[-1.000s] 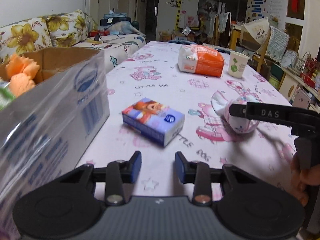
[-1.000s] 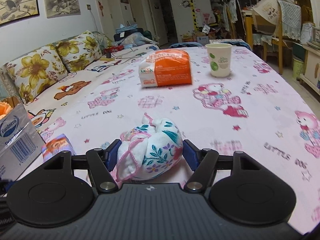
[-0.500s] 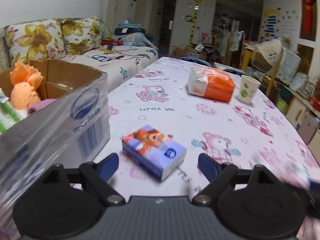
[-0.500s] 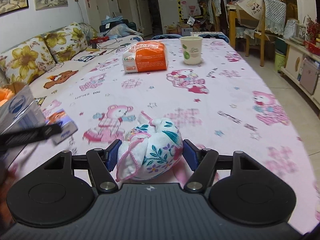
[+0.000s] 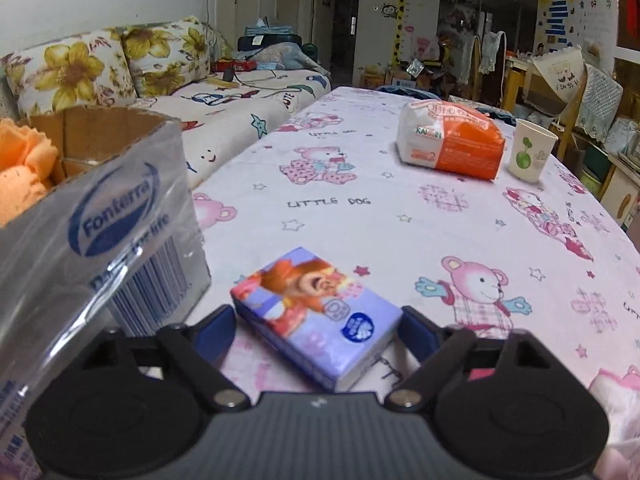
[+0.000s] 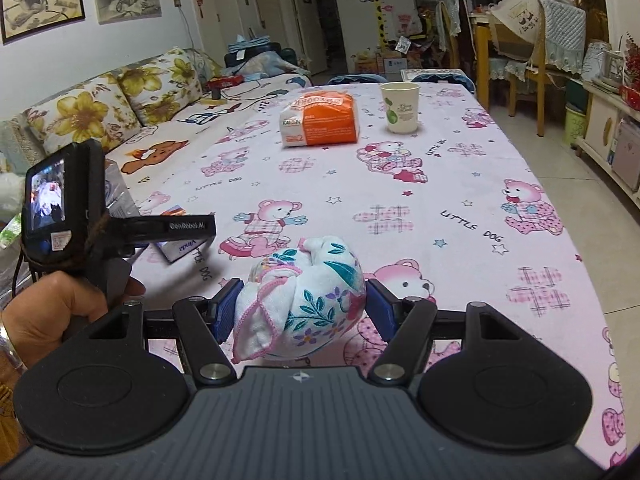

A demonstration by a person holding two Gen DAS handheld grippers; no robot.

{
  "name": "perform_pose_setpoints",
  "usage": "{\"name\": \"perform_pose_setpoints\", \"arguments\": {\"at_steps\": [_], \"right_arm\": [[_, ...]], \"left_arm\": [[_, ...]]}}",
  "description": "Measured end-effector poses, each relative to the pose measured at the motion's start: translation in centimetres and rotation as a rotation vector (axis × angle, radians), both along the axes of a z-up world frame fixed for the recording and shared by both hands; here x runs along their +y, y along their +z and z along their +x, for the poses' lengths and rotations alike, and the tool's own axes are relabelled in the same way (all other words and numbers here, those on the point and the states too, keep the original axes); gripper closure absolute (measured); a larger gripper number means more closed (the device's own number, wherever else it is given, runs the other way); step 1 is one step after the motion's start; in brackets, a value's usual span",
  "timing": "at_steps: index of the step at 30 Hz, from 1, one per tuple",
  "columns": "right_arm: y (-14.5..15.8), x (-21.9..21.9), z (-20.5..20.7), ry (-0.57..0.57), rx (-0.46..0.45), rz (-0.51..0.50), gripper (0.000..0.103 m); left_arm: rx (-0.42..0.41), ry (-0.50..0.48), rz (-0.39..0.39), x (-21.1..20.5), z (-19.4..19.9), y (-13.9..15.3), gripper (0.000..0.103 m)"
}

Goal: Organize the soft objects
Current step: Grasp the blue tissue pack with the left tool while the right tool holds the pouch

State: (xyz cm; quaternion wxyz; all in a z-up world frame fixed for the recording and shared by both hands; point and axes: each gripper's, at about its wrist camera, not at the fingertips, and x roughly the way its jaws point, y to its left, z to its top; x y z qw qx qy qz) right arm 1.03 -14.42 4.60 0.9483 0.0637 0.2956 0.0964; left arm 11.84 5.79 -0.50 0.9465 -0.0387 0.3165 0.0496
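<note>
My left gripper (image 5: 318, 334) is open, its jaws on either side of a purple tissue pack (image 5: 316, 316) that lies on the tablecloth. My right gripper (image 6: 298, 310) is shut on a rolled floral cloth (image 6: 306, 304), held over the table. The left gripper also shows in the right wrist view (image 6: 188, 226), low over the tissue pack (image 6: 180, 246). A cardboard box (image 5: 100, 216) stands at the left, with orange soft things (image 5: 24, 168) inside.
An orange and white tissue bag (image 5: 450, 144) and a paper cup (image 5: 530, 156) stand at the far end of the table (image 5: 400, 220). A floral sofa (image 5: 120, 64) runs along the left. Chairs and shelves stand at the right.
My left gripper opened wide and moved forward until its jaws flank the tissue pack. My right gripper lifted the rolled cloth and drew back toward the near edge.
</note>
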Motion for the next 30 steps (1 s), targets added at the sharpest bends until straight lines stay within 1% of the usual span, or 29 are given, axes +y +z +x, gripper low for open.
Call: {"name": "perform_pose_setpoints", "arguments": {"at_steps": [1, 4, 10, 16, 20, 26, 30], "right_arm": [[0.0, 0.0, -0.2, 0.002, 0.000, -0.006, 0.021], [-0.1, -0.2, -0.3, -0.002, 0.008, -0.003, 0.021], [0.0, -0.8, -0.7, -0.014, 0.021, 0.003, 0.021], [0.0, -0.9, -1.1, -0.021, 0.025, 0.000, 0.021], [0.1, -1.3, -1.1, -0.036, 0.036, 0.025, 0.021], [0.1, -0.9, -1.5, -0.039, 0.028, 0.024, 0.021], [-0.2, -0.7, -1.5, -0.037, 0.041, 0.020, 0.021]], "left_arm": [[-0.006, 0.005, -0.006, 0.2, -0.1, 0.1, 0.025], [-0.014, 0.008, -0.034, 0.8, -0.5, 0.3, 0.030], [-0.016, -0.017, -0.034, 0.6, -2.1, 0.4, 0.033], [-0.008, -0.065, -0.054, 0.1, -4.3, 0.7, 0.035], [-0.013, -0.101, -0.060, -0.3, -5.9, 1.2, 0.035], [-0.037, -0.153, -0.051, -0.3, -8.8, 2.4, 0.035], [-0.055, -0.173, -0.041, -0.3, -10.6, 3.1, 0.035]]}}
